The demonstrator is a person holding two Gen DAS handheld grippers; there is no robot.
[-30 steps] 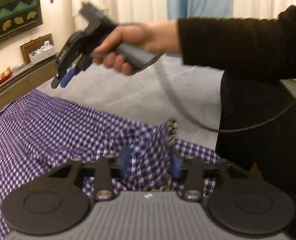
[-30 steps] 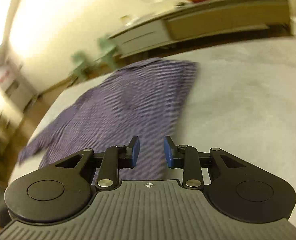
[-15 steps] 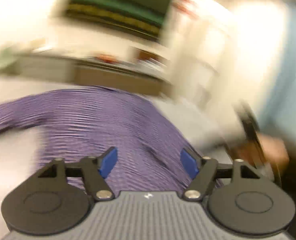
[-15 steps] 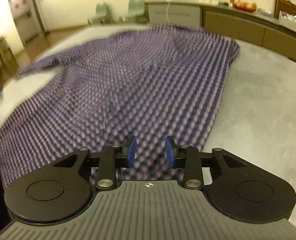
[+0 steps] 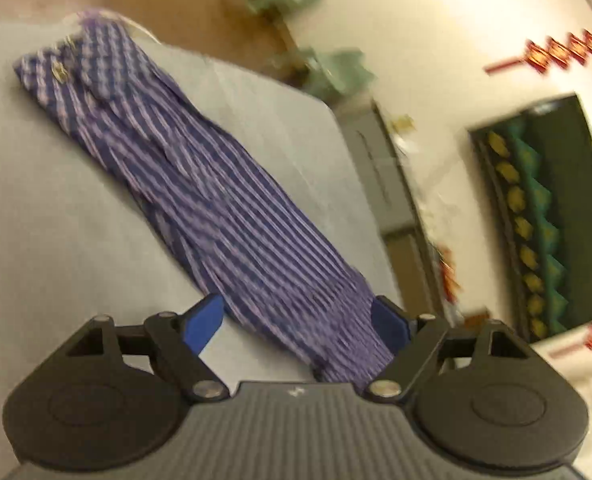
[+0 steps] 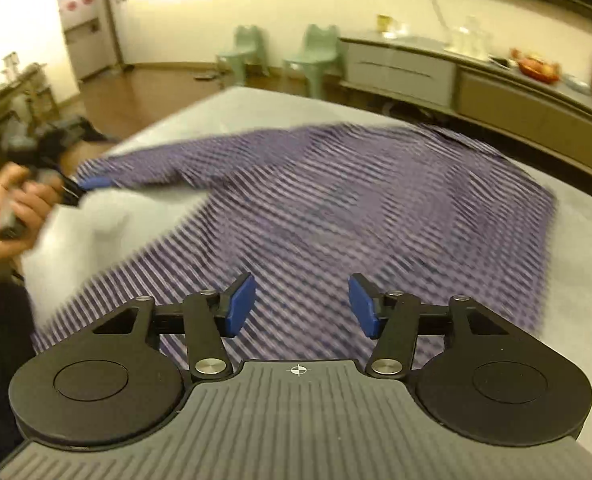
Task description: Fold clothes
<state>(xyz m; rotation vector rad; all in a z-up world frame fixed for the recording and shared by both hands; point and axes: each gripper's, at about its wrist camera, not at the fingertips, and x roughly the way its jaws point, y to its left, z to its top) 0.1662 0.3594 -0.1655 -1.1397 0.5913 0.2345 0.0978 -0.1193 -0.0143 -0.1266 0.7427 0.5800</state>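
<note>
A purple-and-white checked shirt [image 6: 336,200] lies spread on the grey table [image 6: 576,248]. In the left wrist view one sleeve [image 5: 215,200] runs away from me to its buttoned cuff [image 5: 59,68]. My left gripper [image 5: 298,320] is rolled sideways over the near end of that sleeve. Its jaws are opening, with the cloth lying between the blue pads and not pinched. In the right wrist view a hand holds the left gripper [image 6: 75,188] at the sleeve's left end. My right gripper [image 6: 302,306] hovers over the shirt's near edge, its jaws opening with nothing between them.
Two green chairs [image 6: 316,52] and a long low sideboard [image 6: 496,92] stand beyond the table's far edge. Wooden floor shows at the far left. Bare grey table surface lies left and right of the shirt. A dark sleeve of the person is at the lower left.
The left gripper let go of the bunched cloth, opened wide, rolled over and swung across to the sleeve. The right gripper's jaws widened, and it now looks down over the spread shirt.
</note>
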